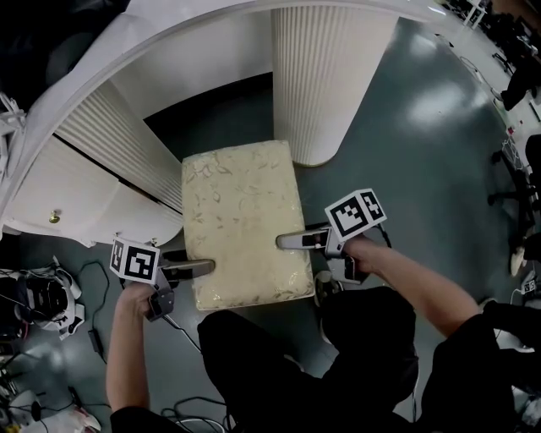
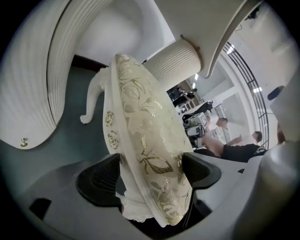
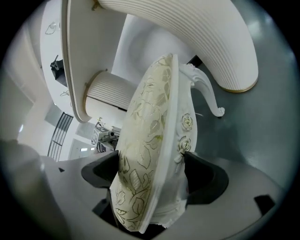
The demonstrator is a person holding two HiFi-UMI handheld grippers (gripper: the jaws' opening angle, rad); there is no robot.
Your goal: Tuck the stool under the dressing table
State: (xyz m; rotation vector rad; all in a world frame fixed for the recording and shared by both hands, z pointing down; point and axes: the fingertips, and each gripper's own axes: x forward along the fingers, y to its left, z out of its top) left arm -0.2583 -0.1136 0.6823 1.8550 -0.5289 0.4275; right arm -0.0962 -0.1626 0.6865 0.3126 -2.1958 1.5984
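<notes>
The stool [image 1: 241, 220] has a cream cushion with gold leaf print and a white carved frame. It stands on the dark floor with its far end in the kneehole of the white dressing table [image 1: 169, 25], between the fluted pedestals [image 1: 325, 76]. My left gripper [image 1: 199, 268] straddles the seat's near left edge, jaws wide. In the left gripper view the cushion [image 2: 145, 140] fills the gap of the left gripper [image 2: 152, 171]. My right gripper [image 1: 292, 241] straddles the near right edge. The right gripper [image 3: 150, 171] likewise has the seat [image 3: 150, 131] between its pads, without a clear squeeze.
A curved stool leg [image 2: 91, 101] shows under the seat. The left drawer unit [image 1: 84, 178] with a brass knob [image 1: 54, 217] flanks the kneehole. Cables [image 1: 93, 338] and a white device [image 1: 42, 300] lie on the floor at left. A chair base [image 1: 507, 169] stands at right.
</notes>
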